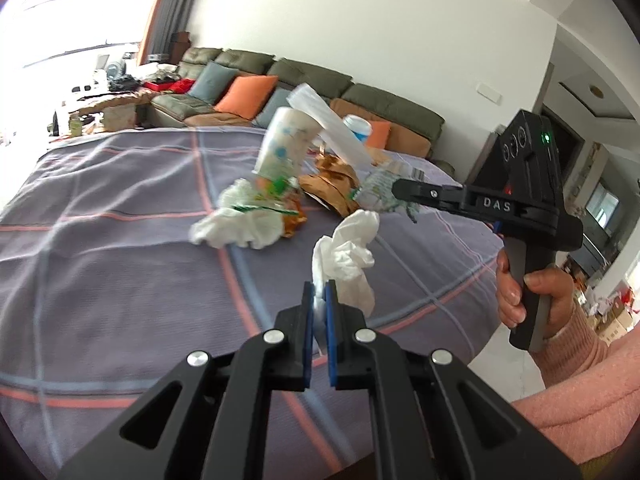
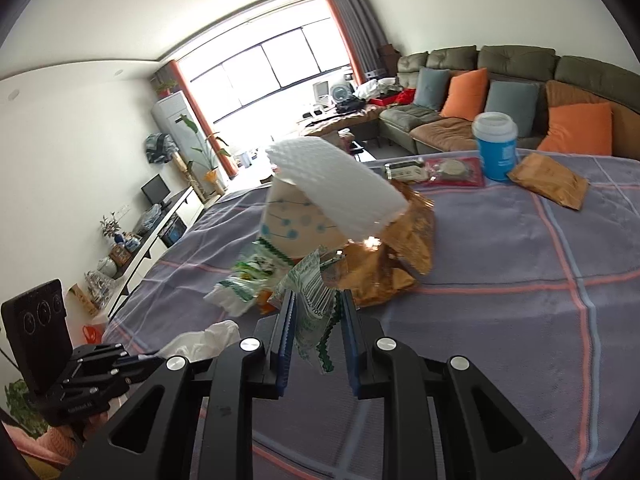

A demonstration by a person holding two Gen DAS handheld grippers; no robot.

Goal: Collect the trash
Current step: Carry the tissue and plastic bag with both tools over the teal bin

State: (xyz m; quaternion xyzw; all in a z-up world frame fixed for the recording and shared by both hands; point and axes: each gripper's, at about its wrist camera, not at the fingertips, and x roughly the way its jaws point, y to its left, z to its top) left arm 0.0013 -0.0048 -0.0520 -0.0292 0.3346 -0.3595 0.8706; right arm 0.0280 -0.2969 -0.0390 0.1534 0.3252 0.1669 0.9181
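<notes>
My left gripper (image 1: 319, 290) is shut on a crumpled white tissue (image 1: 348, 256) and holds it above the purple plaid cloth (image 1: 120, 240). My right gripper (image 2: 316, 312) has a clear green-printed wrapper (image 2: 316, 300) between its pads; the jaws stand a little apart with the wrapper hanging against the left pad. It also shows in the left wrist view (image 1: 400, 192). Ahead lies a trash pile: a dotted paper cup (image 2: 296, 224) holding white foam wrap (image 2: 340, 184), a golden foil bag (image 2: 400, 256), a white and green plastic bag (image 1: 244, 220).
A blue cup with white lid (image 2: 496, 144), a brown envelope (image 2: 548, 180) and a red packet (image 2: 452, 170) lie at the table's far side. A green sofa with orange cushions (image 2: 468, 92) stands behind. A white cabinet (image 2: 160, 232) lines the left wall.
</notes>
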